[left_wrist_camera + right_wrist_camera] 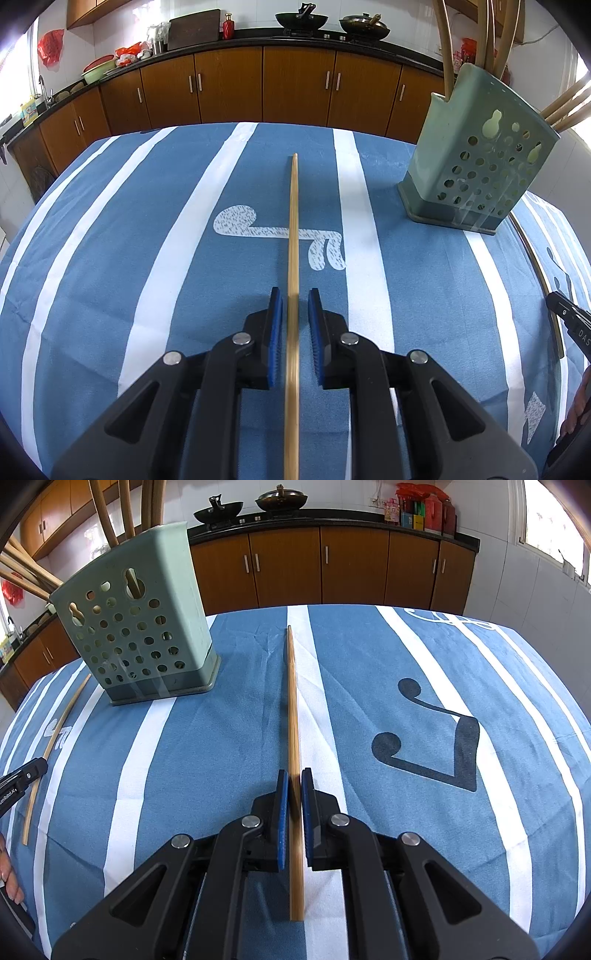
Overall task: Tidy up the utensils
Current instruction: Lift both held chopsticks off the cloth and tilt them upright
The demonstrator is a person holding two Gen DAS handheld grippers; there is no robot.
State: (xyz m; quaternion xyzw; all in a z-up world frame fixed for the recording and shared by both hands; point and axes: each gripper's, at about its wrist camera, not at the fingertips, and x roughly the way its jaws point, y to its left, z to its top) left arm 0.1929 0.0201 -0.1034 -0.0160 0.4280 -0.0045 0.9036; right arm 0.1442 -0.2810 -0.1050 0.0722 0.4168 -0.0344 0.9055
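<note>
Left wrist view: the left tool (295, 308) stands parted around a thin, stiff, light chopstick (293, 229) on the worktop, untouched, while the right tool (294, 788) nips another (293, 709) near its thick end, likely the surest hold.

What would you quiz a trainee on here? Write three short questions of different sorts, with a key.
1. True or false: the green utensil holder is empty.
2. Which gripper is clearly open, with gaps on either side of a chopstick? A. left gripper B. right gripper
3. Fill in: the striped tablecloth is blue and ____.

Key
1. False; chopsticks stick out of its top.
2. A
3. white
</note>
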